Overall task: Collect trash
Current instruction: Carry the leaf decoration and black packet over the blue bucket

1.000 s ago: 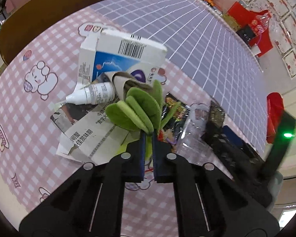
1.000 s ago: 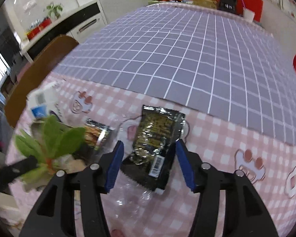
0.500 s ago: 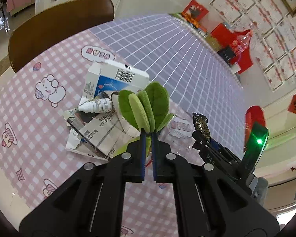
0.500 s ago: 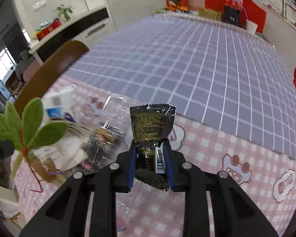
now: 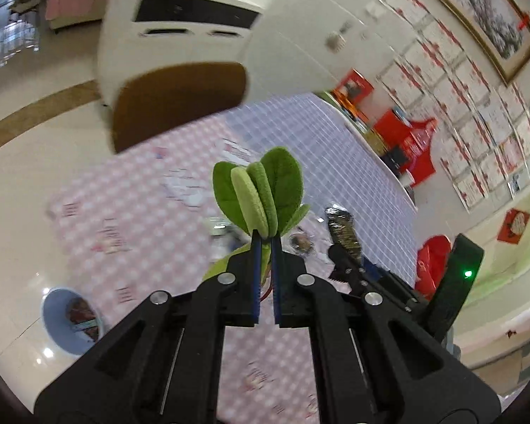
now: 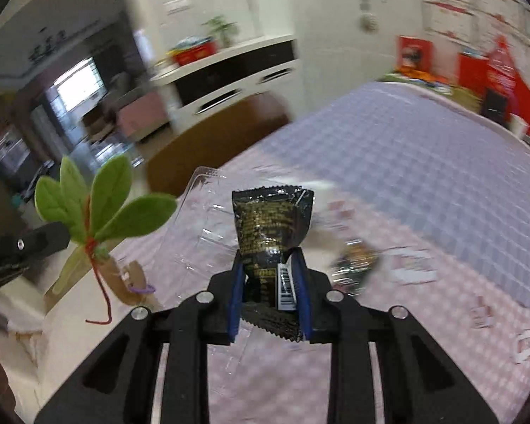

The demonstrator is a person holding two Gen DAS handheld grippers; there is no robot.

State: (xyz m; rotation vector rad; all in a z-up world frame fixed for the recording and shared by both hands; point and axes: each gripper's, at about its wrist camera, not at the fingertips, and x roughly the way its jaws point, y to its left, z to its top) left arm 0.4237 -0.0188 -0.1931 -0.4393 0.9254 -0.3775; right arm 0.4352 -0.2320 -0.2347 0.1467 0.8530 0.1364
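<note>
My left gripper (image 5: pixel 264 243) is shut on a bunch of green felt leaves (image 5: pixel 261 190) and holds it high above the table. The leaves also show in the right wrist view (image 6: pixel 102 208), tied with red string. My right gripper (image 6: pixel 270 265) is shut on a black snack wrapper (image 6: pixel 270 222) with gold print, lifted off the table. The wrapper also shows in the left wrist view (image 5: pixel 342 233). A clear plastic container (image 6: pixel 201 226) and another dark wrapper (image 6: pixel 357 265) lie on the pink checked tablecloth (image 6: pixel 424 282).
A blue bin (image 5: pixel 70 318) with trash in it stands on the floor at lower left. A brown chair (image 5: pixel 176 99) stands at the table's far edge. Blurred paper and a box (image 5: pixel 187 187) lie on the table. A white cabinet (image 5: pixel 180 24) is behind.
Both grippers have risen well above the table with their loads and swung left. The views tilted up, and the blue bin came into view.
</note>
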